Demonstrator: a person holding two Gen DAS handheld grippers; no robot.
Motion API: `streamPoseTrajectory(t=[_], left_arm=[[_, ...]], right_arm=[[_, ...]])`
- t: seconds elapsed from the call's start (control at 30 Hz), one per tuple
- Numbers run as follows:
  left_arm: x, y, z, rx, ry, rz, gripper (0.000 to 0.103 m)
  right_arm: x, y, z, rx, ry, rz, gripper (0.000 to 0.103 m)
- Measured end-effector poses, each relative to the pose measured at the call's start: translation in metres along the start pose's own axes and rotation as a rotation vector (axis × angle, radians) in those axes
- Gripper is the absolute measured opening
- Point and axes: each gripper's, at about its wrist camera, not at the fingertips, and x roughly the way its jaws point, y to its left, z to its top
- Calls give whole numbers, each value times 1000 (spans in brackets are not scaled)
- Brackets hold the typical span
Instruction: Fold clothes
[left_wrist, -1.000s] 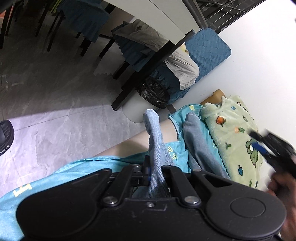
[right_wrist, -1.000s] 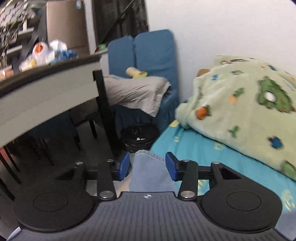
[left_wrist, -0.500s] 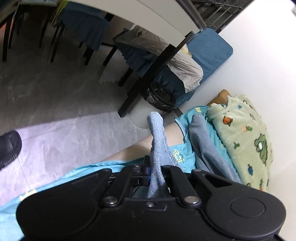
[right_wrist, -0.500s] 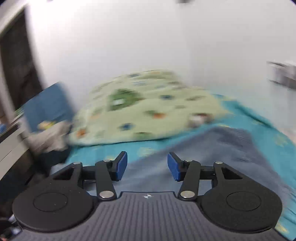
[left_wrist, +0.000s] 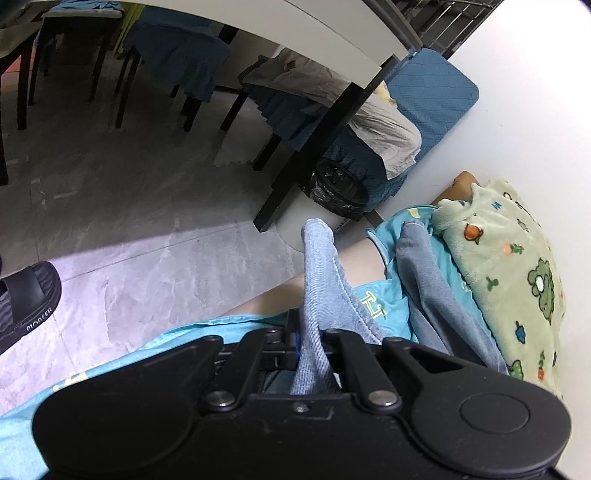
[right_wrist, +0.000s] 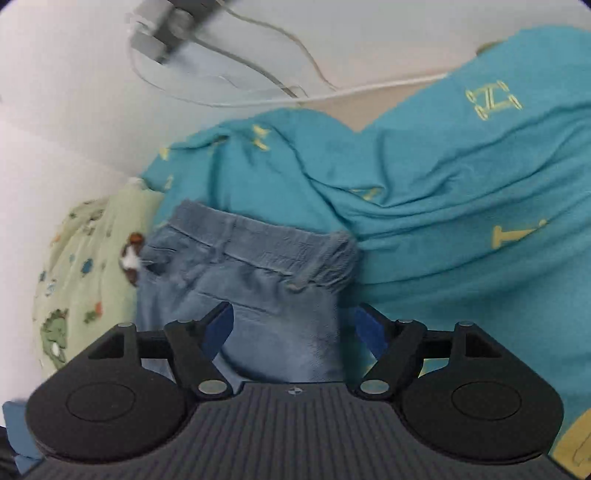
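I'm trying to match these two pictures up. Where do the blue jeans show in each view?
Left wrist view: jeans at centre, a leg end pinched in the shut left hand-held gripper, the other leg lying to its right.
Right wrist view: waistband end at centre, ahead of the opening right hand-held gripper.
Shared landmark: green animal-print blanket.

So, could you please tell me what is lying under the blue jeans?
The jeans lie on a turquoise sheet, one edge against a green blanket. Whatever is directly beneath the denim is covered.
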Motion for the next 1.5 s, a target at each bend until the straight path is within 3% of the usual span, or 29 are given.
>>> streamPoseTrajectory(t=[0.13, 0.2, 0.23, 0.27, 0.3, 0.37, 0.43, 0.57, 0.63, 0.73, 0.8, 0.9, 1.0, 1.2, 1.5], left_arm=[[2, 1, -1, -11, 3, 11, 2], [2, 1, -1, -10, 6, 12, 2], [2, 1, -1, -8, 6, 14, 2], [2, 1, -1, -8, 6, 16, 2], [2, 1, -1, -9, 7, 18, 2], [2, 1, -2, -10, 9, 18, 2], [3, 0, -2, -8, 9, 15, 2], [2, 3, -3, -33, 16, -29, 3], [2, 3, -3, -39, 27, -49, 4], [4, 3, -4, -49, 47, -65, 6], [5, 3, -5, -52, 60, -69, 12], [7, 4, -6, -66, 79, -70, 18], [13, 7, -5, -104, 102, -51, 33], [31, 9, 12, -165, 136, -14, 37], [68, -14, 40, -39, 176, 32, 35]], right_arm=[[24, -1, 7, 11, 32, 84, 77], [32, 4, 10, -40, 16, 39, 74], [35, 6, 9, -72, 16, 11, 63], [39, 9, 7, -100, 11, -26, 41], [39, 10, 7, -126, -5, -52, 35], [31, 15, 7, -165, -46, -16, 18], [16, 30, 6, -217, -109, 30, 16], [-27, 57, 7, -284, -286, 209, 13], [-41, 61, 7, -286, -370, 254, 13], [-36, 58, 8, -327, -433, 157, 12], [-25, 47, 13, -308, -414, 64, 13], [0, 14, 24, -180, -288, -43, 13], [8, -4, 27, -91, -223, -57, 13], [-3, 17, 16, -231, -264, -77, 14], [5, 27, 14, -297, -285, -126, 14]])
